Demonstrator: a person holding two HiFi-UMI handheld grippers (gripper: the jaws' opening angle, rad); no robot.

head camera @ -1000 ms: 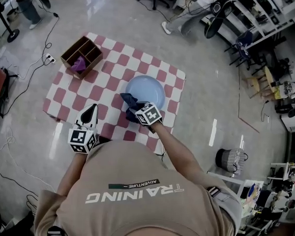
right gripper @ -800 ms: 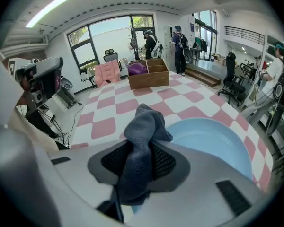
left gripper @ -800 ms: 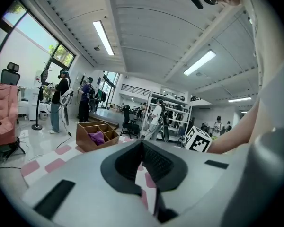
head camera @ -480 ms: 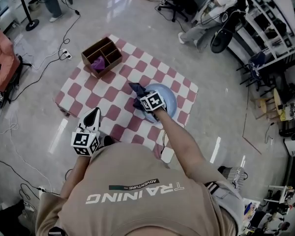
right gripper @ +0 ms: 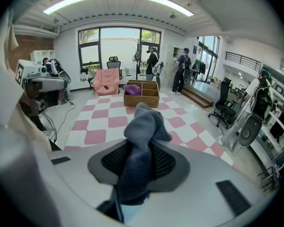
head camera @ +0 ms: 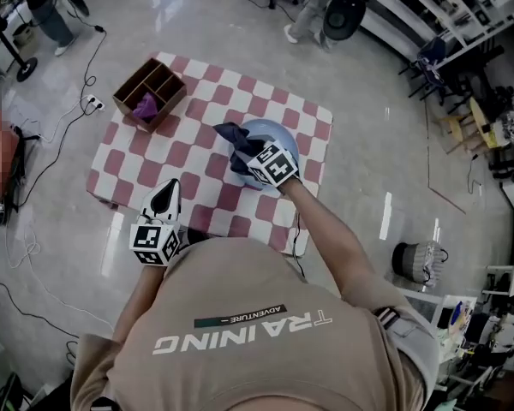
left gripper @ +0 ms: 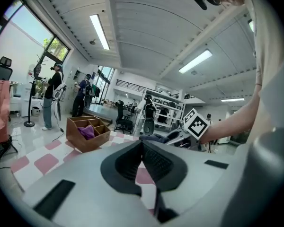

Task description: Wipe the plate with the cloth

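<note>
Jaws of the left claw (head camera: 164, 197) sit pressed together, empty, over the bench's (head camera: 128, 165) near edge. Beyond, the right claw (head camera: 245, 157) grips the dark cloth (head camera: 231, 135), risen off the blue plate (head camera: 278, 135) just beneath it; wiping looks paused.

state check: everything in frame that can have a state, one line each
cloth: bunched, clamped in the right gripper's jaws.
right gripper: jaws shut on the cloth, over the plate.
left gripper: jaws together, empty.
plate: right way up on the checkered mat.
wooden box: open-topped, purple item in one compartment.
</note>
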